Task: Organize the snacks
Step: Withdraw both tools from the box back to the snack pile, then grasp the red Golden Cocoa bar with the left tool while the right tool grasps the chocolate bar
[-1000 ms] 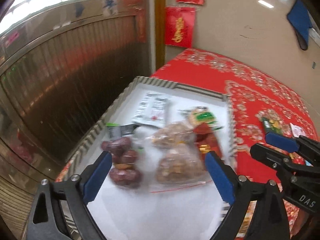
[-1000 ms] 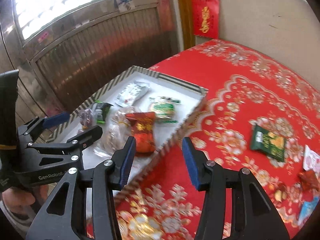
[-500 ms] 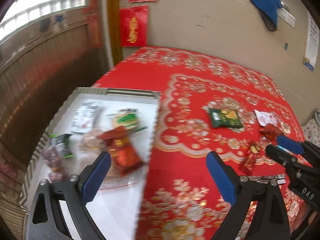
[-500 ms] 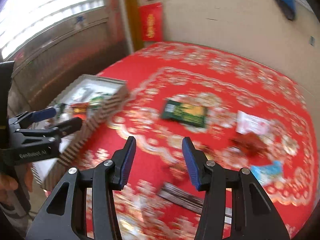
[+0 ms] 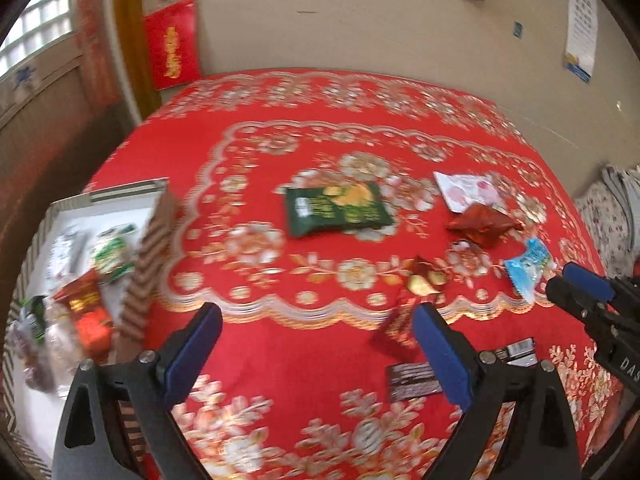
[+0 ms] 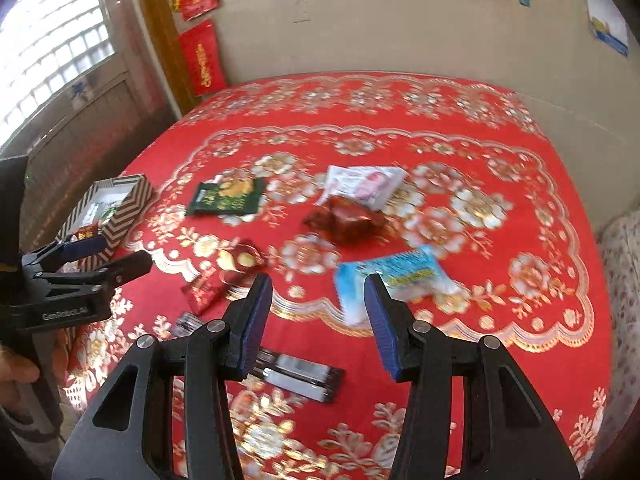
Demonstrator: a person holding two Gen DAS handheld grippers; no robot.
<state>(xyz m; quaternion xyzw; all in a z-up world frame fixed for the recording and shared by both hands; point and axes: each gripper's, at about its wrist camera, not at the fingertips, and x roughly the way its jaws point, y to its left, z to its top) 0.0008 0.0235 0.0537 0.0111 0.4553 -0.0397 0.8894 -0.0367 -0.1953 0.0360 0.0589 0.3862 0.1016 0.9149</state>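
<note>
Your right gripper [image 6: 318, 322] hangs with jaws parted and nothing between them; a light-blue plastic snack packet [image 6: 394, 276] lies just beyond, at twelve o'clock. Your left gripper [image 5: 318, 346] is spread wide and empty over the red floral tablecloth [image 5: 320, 152]. At one o'clock from it lies a red-and-gold foil packet [image 5: 416, 292], at twelve a dark green snack bag [image 5: 338, 209], and at nine the zigzag-patterned cardboard tray [image 5: 150, 248] holding snacks.
</note>
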